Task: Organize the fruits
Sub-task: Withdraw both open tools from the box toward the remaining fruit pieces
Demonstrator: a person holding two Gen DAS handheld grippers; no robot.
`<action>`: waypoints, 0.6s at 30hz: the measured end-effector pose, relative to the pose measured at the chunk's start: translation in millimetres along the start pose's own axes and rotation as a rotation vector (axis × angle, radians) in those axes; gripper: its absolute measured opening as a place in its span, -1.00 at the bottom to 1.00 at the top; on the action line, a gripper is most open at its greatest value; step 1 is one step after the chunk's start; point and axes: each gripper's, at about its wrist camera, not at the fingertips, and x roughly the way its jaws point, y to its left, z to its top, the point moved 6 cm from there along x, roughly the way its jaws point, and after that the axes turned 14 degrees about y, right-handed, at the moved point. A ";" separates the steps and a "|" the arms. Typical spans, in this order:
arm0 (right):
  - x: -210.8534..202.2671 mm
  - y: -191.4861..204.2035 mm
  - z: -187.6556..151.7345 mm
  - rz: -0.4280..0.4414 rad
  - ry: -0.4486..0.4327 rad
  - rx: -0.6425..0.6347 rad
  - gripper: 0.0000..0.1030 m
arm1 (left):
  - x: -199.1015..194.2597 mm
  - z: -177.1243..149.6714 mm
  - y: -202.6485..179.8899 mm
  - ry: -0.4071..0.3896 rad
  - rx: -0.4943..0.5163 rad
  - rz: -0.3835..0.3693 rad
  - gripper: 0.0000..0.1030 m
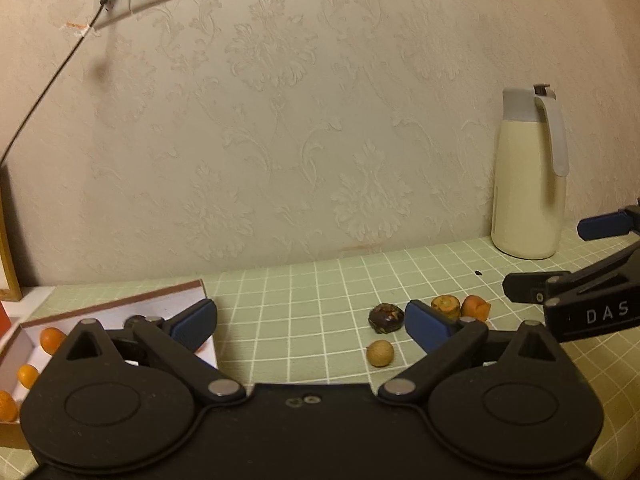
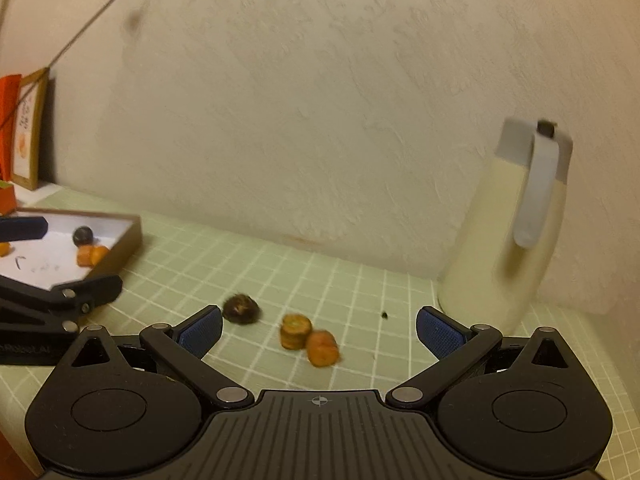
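- The letters "DAS" read white on the right hand-held gripper (image 2: 318, 330) body in the left wrist view; mirrored writing on the left hand-held gripper (image 1: 310, 322) is too blurred to read.
- Both hand-held grippers tilt slightly down over the green-checked counter (image 1: 280, 292), jaws spread wide, grasping nothing.
- A dark chestnut-like fruit (image 1: 386, 319), a pale round fruit (image 1: 380, 353) and two orange fruit pieces (image 2: 310, 338) lie mid-counter.
- The white box (image 2: 116, 240) near the counter's left edge holds orange fruits and a dark one.
- A cream jug (image 1: 528, 176) stands at the back edge.
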 end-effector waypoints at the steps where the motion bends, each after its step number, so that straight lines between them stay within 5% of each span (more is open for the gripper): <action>1: 2.5 -2.0 -1.4 0.000 0.004 0.006 1.00 | 3.9 -0.9 -1.7 0.011 0.002 -0.002 0.77; 18: 57.8 -18.9 -12.5 -0.007 0.084 0.060 0.99 | 61.5 -16.3 -28.8 0.140 0.022 -0.041 0.60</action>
